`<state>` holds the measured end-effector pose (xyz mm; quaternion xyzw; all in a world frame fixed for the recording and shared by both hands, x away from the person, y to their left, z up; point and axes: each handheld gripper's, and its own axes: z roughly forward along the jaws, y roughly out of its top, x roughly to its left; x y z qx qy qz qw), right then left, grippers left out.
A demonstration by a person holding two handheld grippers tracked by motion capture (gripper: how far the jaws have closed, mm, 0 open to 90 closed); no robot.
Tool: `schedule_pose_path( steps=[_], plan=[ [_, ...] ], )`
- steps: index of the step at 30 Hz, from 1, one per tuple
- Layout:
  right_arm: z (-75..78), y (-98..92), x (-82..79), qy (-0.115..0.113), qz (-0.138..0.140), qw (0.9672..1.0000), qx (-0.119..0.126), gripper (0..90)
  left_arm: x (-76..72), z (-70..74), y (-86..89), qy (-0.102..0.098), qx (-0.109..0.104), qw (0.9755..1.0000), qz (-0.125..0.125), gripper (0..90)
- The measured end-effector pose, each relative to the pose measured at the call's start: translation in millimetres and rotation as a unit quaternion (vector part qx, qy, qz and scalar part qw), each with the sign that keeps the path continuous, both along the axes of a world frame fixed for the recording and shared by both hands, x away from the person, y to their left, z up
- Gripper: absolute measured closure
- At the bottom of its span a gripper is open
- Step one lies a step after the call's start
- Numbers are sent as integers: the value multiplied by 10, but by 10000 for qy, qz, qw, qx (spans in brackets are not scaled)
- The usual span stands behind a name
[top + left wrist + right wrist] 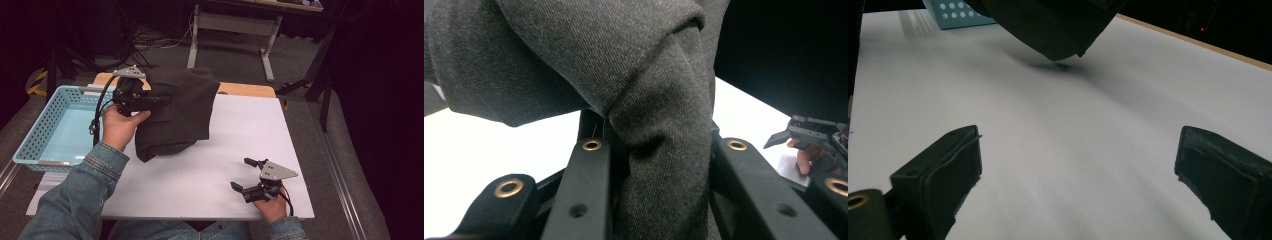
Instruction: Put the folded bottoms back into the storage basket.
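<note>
The left gripper [150, 100] pinches the bunched dark cloth [175, 112] beside the blue basket [42, 131], likely for dropping in, while the right gripper [246, 175] rests with jaws apart, empty.

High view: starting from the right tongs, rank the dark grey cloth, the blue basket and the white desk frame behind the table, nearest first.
From the right tongs, open at the table's near right:
1. Dark grey cloth, left of centre, gripped by the left tongs.
2. Blue basket, at the table's left edge.
3. White desk frame, on the floor beyond the far edge.
</note>
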<state>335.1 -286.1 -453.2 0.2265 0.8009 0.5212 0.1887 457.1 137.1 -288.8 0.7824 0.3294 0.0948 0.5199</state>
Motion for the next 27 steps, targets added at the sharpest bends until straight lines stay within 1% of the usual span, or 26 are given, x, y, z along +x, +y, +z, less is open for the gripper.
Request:
schedule_pose_path(
  steps=[6, 13, 15, 19, 23, 26, 27],
  plan=[
    [-1, 2, 2, -20, -4, 10000, -17, 53, 7, 56, 106, -34, -8, 10000, 78, 714],
    [-3, 5, 1, -5, -1, 10000, -23, 53, -7, 146, 228, -74, -74, 9998, 169, 714],
    [-3, 5, 1, -7, -4, 10000, -24, 53, -7, 174, 276, -132, -87, 9996, 212, 714],
    [-3, 4, 1, -5, -7, 10000, -21, 53, -19, 232, 361, -174, -101, 9994, 295, 714],
    [-3, 4, 2, -1, -13, 10000, -25, 53, -34, 292, 425, -205, -89, 9991, 354, 714],
    [-5, 4, 4, 3, -23, 10000, -29, 53, -47, 359, 497, -267, -23, 9988, 414, 714],
    [-5, 4, 4, 3, -23, 10000, -29, 53, -47, 359, 497, -267, -23, 9988, 414, 714]
  ],
)
